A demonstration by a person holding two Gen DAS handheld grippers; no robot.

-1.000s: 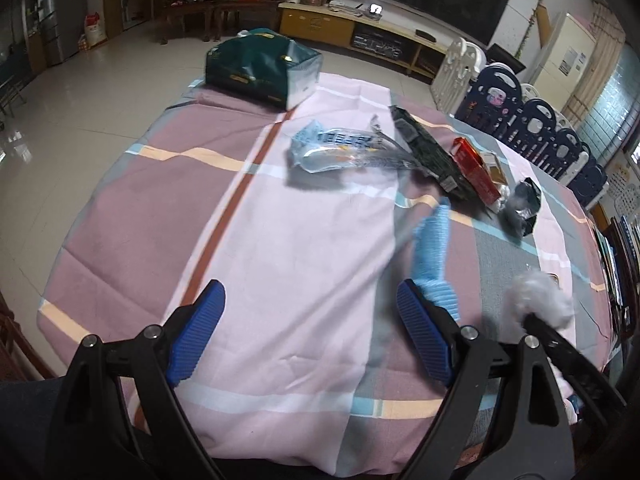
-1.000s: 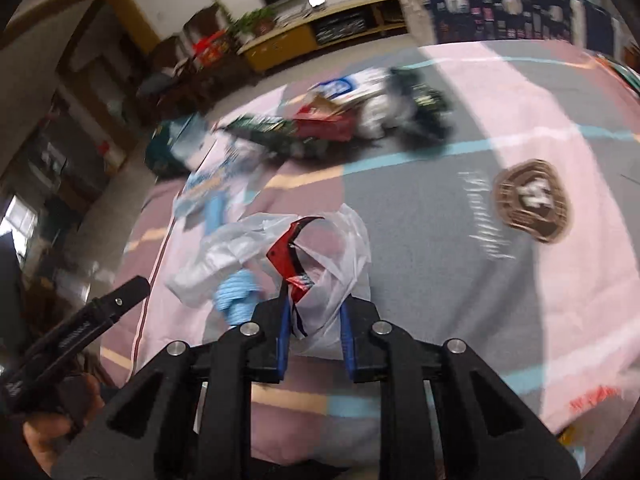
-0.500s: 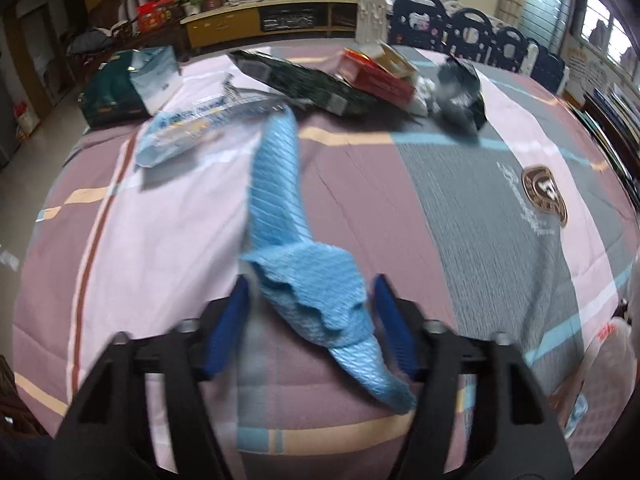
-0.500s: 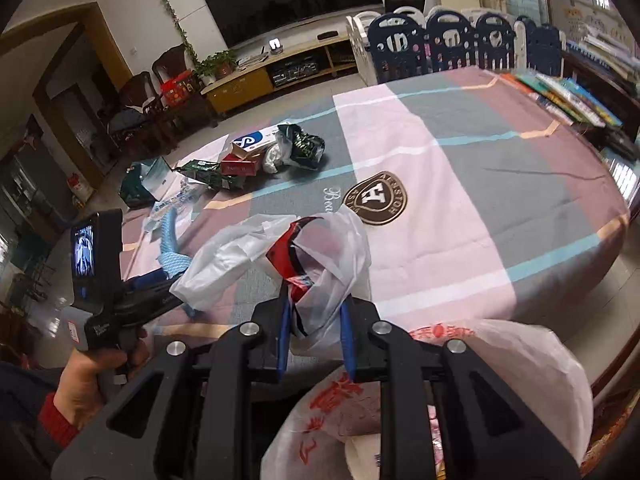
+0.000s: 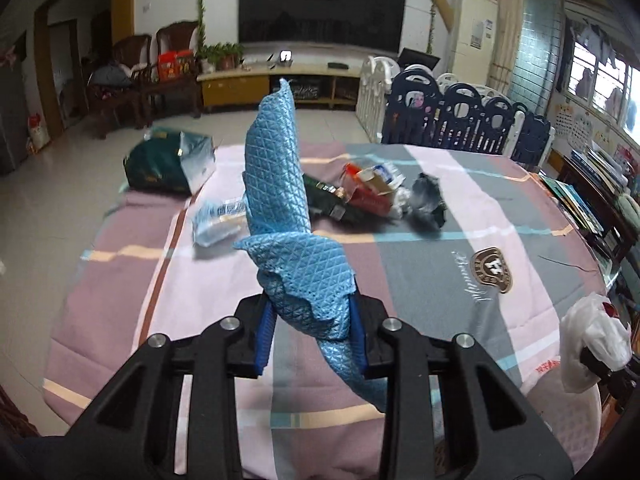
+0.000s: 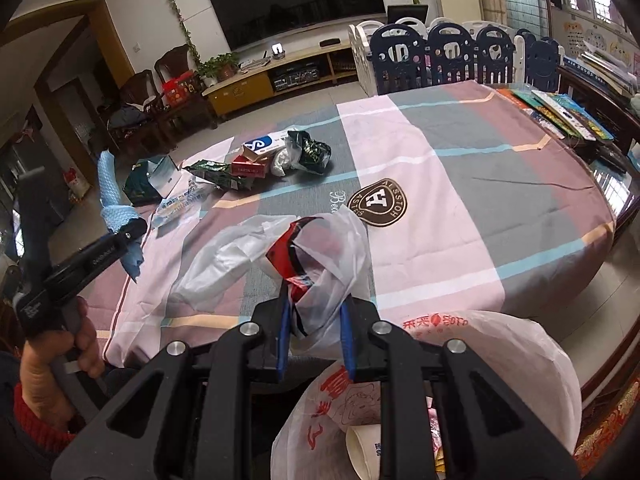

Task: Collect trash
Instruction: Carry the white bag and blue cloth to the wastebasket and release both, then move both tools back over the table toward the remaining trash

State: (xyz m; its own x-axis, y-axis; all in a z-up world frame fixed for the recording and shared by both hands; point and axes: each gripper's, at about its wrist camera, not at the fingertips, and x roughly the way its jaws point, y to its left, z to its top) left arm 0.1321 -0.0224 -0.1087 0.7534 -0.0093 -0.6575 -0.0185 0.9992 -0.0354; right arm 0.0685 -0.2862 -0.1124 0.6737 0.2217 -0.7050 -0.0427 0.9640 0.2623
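Note:
My left gripper [image 5: 310, 336] is shut on a blue quilted cloth [image 5: 280, 200] and holds it up above the table; it also shows in the right wrist view [image 6: 114, 200]. My right gripper [image 6: 314, 336] is shut on a crumpled white plastic bag with a red wrapper [image 6: 316, 256], held over the near table edge. Below it hangs an open white trash bag [image 6: 460, 368] with red print and a paper cup inside. More trash lies at the far side: a red box [image 5: 368, 196], a dark green packet [image 5: 328, 204], a black bag [image 5: 428, 200], a clear blue wrapper [image 5: 218, 220].
The round table has a pink, grey and mauve checked cloth [image 5: 440, 264] with a brown badge [image 5: 490, 266]. A green box [image 5: 168, 164] sits at its far left edge. Books [image 6: 568, 116] lie at the right. Navy playpen fencing [image 5: 460, 120] stands behind.
My left gripper has closed on the blue cloth and lifted it off the table. My right gripper has pulled back with the white bag over the hanging trash bag.

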